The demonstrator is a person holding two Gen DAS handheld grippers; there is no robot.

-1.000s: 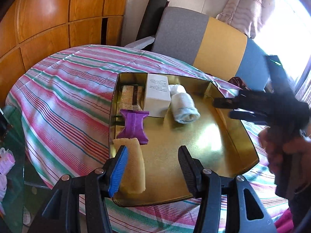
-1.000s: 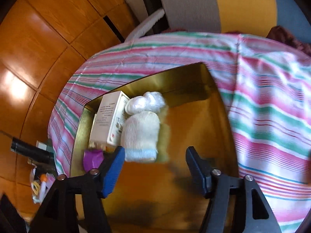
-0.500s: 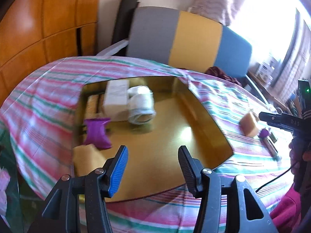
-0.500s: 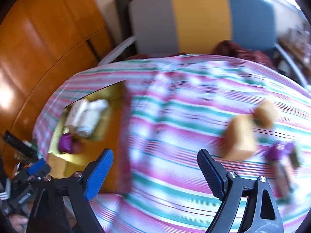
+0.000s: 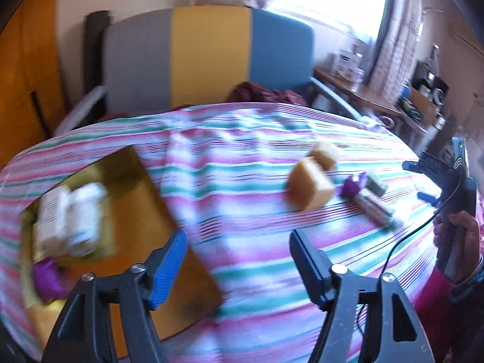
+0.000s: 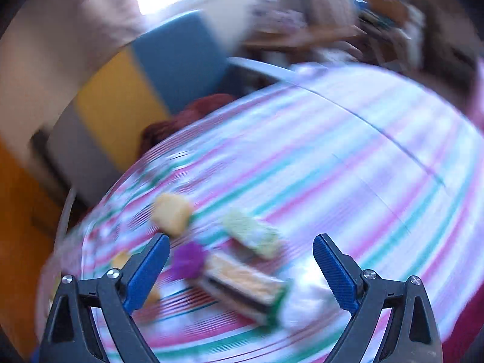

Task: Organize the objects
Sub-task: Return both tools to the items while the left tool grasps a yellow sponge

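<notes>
The bench [image 5: 248, 199] wears a striped cloth [image 6: 348, 151]. The gold tray [image 5: 145, 211] is the landmark, lying at the left side in the left wrist view.

Inside the tray lie a white box [image 5: 53, 214], a white roll [image 5: 86, 214] beside it, and a purple thing [image 5: 47, 278] nearer the camera.

Well to the right of the tray, on the cloth, sit two yellow sponges [image 5: 308, 187], touching. Just past them lie a small purple thing [image 5: 352, 186] and maybe some long bars [image 5: 375, 207]; it is blurry.

The left tool [image 5: 237, 260] is spreading wider, with nothing between its jaws. The right tool [image 6: 242, 267] is spreading too, above the bars, not pinching them.
</notes>
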